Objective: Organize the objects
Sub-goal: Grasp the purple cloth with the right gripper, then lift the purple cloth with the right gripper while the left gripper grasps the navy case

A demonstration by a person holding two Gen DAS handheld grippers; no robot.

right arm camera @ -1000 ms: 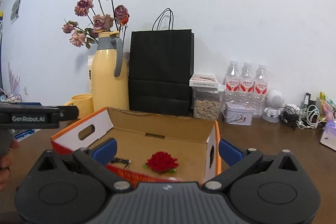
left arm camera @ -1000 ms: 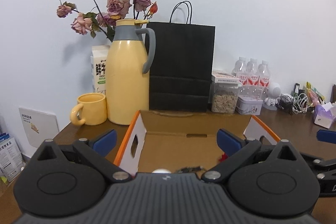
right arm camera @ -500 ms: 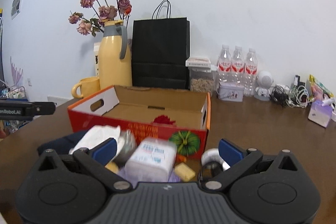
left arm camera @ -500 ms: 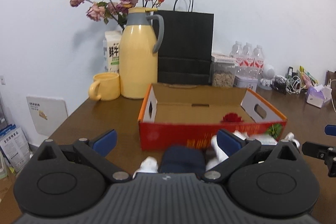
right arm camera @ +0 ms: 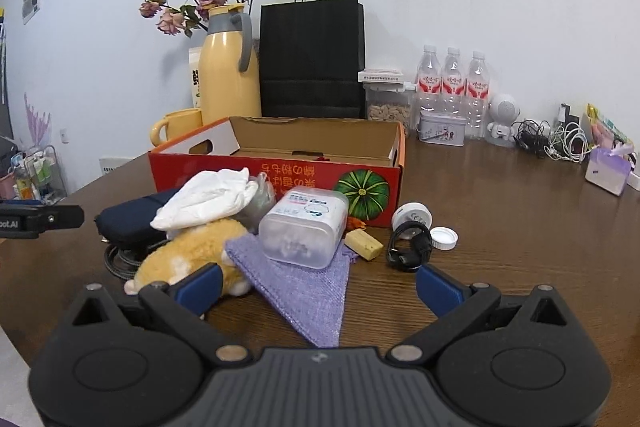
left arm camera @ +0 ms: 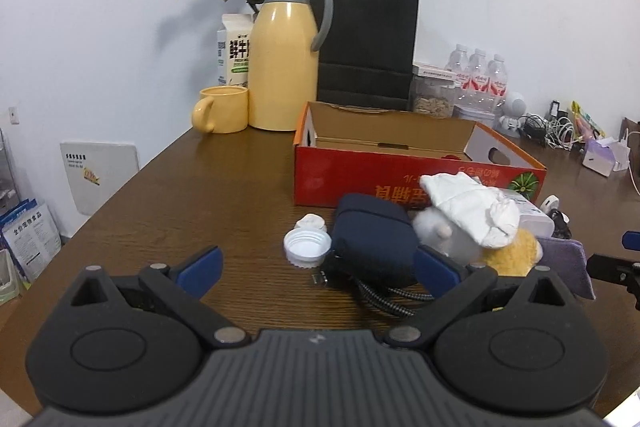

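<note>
Blue-padded jaws of both the left gripper (left arm camera: pixel 316 269) and the right gripper (right arm camera: pixel 318 283) stand wide apart, holding nothing. Just ahead lies the clutter: a navy pouch (left arm camera: pixel 370 237), a white cap (left arm camera: pixel 307 246), a plush toy (right arm camera: pixel 188 255) (a white cloth on top), a purple cloth (right arm camera: pixel 304 287), all before the red box (right arm camera: pixel 276 163) on the wooden table (right arm camera: pixel 520 211).

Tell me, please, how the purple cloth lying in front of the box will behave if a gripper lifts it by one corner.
The purple cloth looks thin and woven, so it would probably hang limp and fold. A clear plastic container rests on its far part, so pulling may drag or tip that. It is likely very light.
</note>
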